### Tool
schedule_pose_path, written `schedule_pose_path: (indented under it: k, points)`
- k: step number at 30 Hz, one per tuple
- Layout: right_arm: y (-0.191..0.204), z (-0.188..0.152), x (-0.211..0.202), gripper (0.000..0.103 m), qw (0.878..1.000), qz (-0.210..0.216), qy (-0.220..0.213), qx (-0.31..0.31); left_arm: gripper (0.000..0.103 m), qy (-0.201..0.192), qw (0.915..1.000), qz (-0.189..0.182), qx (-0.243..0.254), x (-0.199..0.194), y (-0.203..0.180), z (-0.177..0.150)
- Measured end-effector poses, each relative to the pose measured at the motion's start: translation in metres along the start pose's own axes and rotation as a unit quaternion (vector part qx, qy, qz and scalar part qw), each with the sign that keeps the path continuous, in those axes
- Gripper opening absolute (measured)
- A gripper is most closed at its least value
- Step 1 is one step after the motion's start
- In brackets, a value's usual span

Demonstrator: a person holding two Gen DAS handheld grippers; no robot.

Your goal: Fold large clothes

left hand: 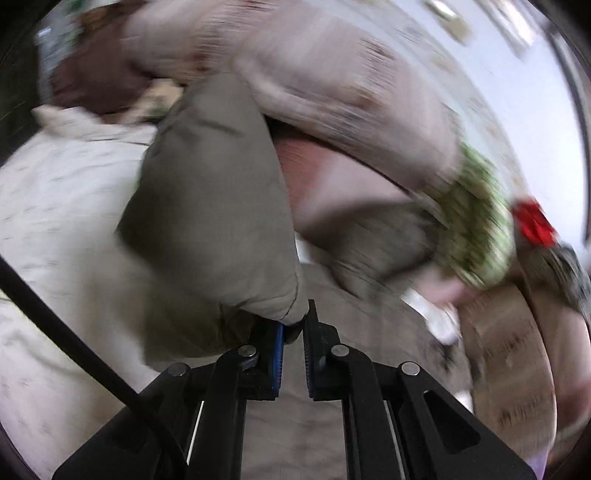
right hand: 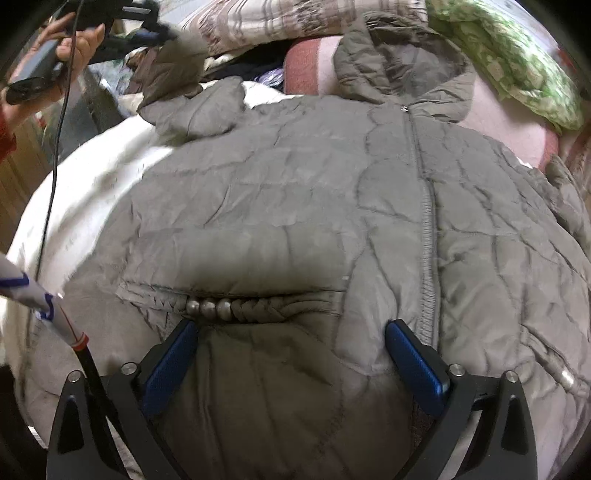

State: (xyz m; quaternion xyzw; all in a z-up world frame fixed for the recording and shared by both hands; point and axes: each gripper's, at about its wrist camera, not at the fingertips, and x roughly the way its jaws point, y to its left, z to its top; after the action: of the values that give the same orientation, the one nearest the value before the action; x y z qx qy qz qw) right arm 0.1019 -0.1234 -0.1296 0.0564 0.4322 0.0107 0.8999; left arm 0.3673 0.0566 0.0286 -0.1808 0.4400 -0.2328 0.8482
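A grey-brown quilted jacket point(right hand: 295, 206) lies spread front-up on a white bedcover point(right hand: 92, 177), zip down the middle, hood point(right hand: 399, 62) at the far end. My right gripper point(right hand: 291, 332) is open, fingers pressed onto the jacket's lower part beside a braided pocket trim with silver beads point(right hand: 208, 306). My left gripper point(left hand: 293, 325) is shut on the jacket's sleeve point(left hand: 214, 199) and holds it lifted; the view is blurred. That gripper also shows at the far left of the right wrist view point(right hand: 155, 26), holding the sleeve end.
Piled bedding lies beyond the jacket: a striped beige quilt point(left hand: 332, 74), a pink blanket point(right hand: 310, 70), a green patterned pillow point(right hand: 509, 62). A red object point(left hand: 533, 223) sits at right. A black cable point(right hand: 51, 155) hangs at left.
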Motion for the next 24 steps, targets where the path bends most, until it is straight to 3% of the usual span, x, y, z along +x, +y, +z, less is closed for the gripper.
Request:
schedule_pose_path:
  k: [4, 8, 11, 14, 17, 21, 24]
  points:
    - [-0.037, 0.004, -0.048, 0.098, 0.996, -0.007, -0.045, 0.072, 0.009, 0.041, 0.9961, -0.051, 0.060, 0.022, -0.079, -0.048]
    - [-0.089, -0.001, -0.090, 0.099, 0.986, -0.062, -0.082, 0.134, 0.010, 0.079, 0.9889, -0.052, 0.115, 0.056, -0.135, -0.104]
    - [-0.127, -0.010, -0.106, 0.099, 0.976, -0.102, -0.082, 0.172, 0.035, 0.102, 0.9840, -0.016, 0.145, 0.077, -0.158, -0.145]
    - [-0.158, -0.018, -0.116, 0.099, 0.969, -0.114, -0.069, 0.207, 0.041, 0.121, 0.9826, -0.010, 0.141, 0.079, -0.163, -0.171]
    - [-0.172, -0.021, -0.120, 0.099, 0.968, -0.111, -0.062, 0.215, 0.046, 0.114, 0.9842, -0.009, 0.135, 0.050, -0.157, -0.186]
    - [-0.185, -0.005, -0.113, 0.099, 0.971, -0.082, -0.054, 0.216, 0.058, 0.062, 0.9872, 0.052, 0.138, -0.013, -0.138, -0.206]
    - [-0.193, 0.015, -0.095, 0.099, 0.971, -0.085, -0.057, 0.216, 0.058, 0.020, 0.9833, 0.107, 0.146, -0.055, -0.127, -0.226]
